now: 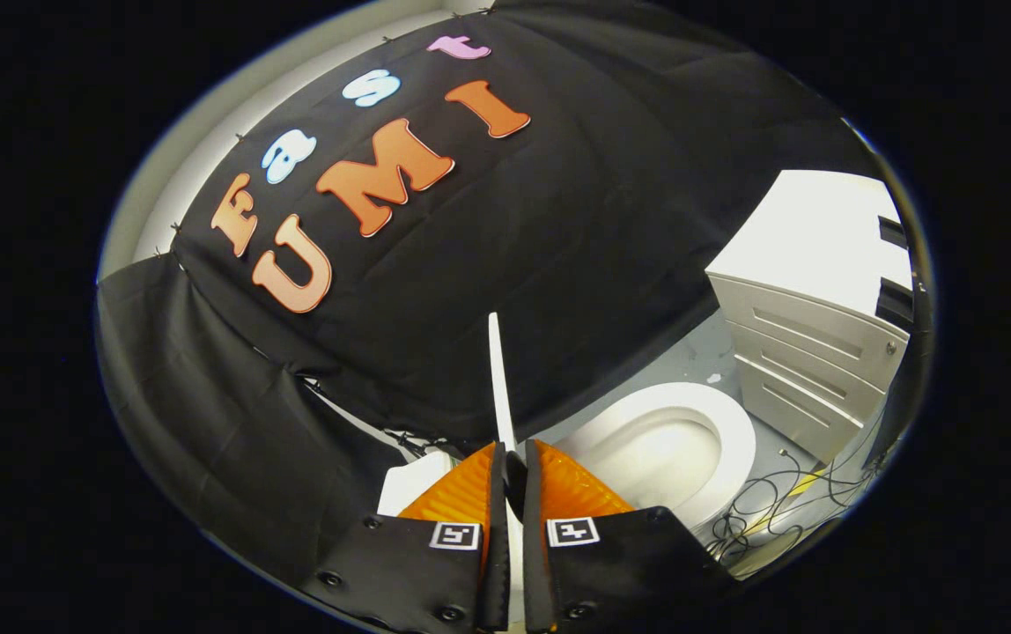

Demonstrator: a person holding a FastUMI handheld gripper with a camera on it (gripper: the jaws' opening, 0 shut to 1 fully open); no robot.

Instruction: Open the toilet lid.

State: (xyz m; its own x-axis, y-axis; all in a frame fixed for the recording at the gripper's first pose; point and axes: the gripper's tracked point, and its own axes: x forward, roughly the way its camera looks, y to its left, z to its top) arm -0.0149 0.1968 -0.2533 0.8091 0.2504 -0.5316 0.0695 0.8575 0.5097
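Black cloth behind thin, upright, gripper (512, 458)-pinched lid (497, 379)

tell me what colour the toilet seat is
White, clearest in the gripper view: the toilet seat rings the open bowl.

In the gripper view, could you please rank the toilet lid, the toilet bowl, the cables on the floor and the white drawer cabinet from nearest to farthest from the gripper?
1. Toilet lid: raised, seen edge-on, pinched between the fingers of the gripper.
2. Toilet bowl: just beyond the fingers, to one side.
3. Cables: on the floor past the bowl's rim.
4. Drawer cabinet: beyond the bowl, by the booth's wall.
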